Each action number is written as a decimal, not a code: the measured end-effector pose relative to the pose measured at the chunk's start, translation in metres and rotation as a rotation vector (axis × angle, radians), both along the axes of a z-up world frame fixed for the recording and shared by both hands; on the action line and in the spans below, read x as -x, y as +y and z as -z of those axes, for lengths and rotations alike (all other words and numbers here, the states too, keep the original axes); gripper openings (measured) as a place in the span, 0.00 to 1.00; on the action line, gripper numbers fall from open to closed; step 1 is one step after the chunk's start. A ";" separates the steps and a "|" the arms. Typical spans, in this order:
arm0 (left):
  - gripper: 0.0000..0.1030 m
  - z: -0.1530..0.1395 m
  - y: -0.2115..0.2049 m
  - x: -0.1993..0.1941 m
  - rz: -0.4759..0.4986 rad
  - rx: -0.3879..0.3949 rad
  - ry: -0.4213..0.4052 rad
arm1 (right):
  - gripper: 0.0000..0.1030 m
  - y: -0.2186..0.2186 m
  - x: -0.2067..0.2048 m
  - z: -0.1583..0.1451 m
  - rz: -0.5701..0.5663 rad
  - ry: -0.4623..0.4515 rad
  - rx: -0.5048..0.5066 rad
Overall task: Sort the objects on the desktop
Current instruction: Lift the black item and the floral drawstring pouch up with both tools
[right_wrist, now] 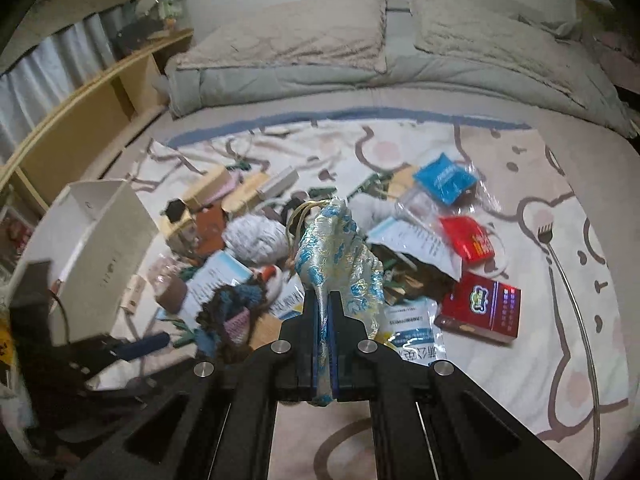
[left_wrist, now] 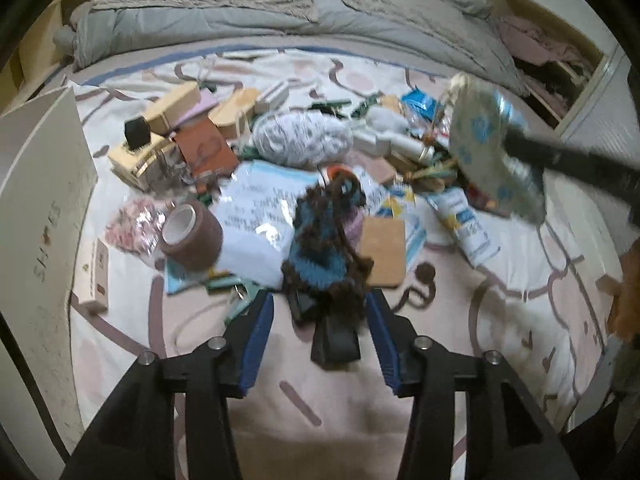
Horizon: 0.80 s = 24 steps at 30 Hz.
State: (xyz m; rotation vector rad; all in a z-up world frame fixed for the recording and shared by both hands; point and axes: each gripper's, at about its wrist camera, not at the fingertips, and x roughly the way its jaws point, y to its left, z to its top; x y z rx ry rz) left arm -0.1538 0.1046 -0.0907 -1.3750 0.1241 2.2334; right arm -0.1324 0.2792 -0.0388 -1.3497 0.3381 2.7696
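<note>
Silky brocade pouch point(right_wrist: 340, 256), pale gold with blue cloud patterns, hangs pinched at its lower edge in the right gripper point(right_wrist: 325, 320), whose jaws are clenched tight on the fabric. It is held up clear of a heap of clutter on a bed point(right_wrist: 520, 380) covered by a pink and cream patterned sheet. Seen from the left wrist, the pouch is at upper right. The left gripper point(left_wrist: 320, 320) is released, its blue pads either side of a brown and teal knitted piece point(left_wrist: 324, 248) without visibly pressing it. Near that lie a roll of brown tape point(left_wrist: 192, 236), a cork square point(left_wrist: 384, 252) and printed packets. A white box point(right_wrist: 100, 236) stands at the left. My judgement: keep the pinch firm, lift the trailing cloth clear, then carry it steadily to its group.
</note>
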 end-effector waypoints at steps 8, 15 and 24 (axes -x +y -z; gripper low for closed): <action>0.50 0.022 0.009 -0.011 0.056 0.062 -0.038 | 0.04 0.000 -0.007 -0.015 -0.005 0.028 0.047; 0.50 0.031 0.015 -0.009 0.065 0.106 -0.012 | 0.04 0.001 -0.011 -0.026 -0.001 0.054 0.068; 0.42 0.040 0.016 -0.003 0.061 0.118 -0.041 | 0.04 0.000 -0.016 -0.038 -0.001 0.091 0.064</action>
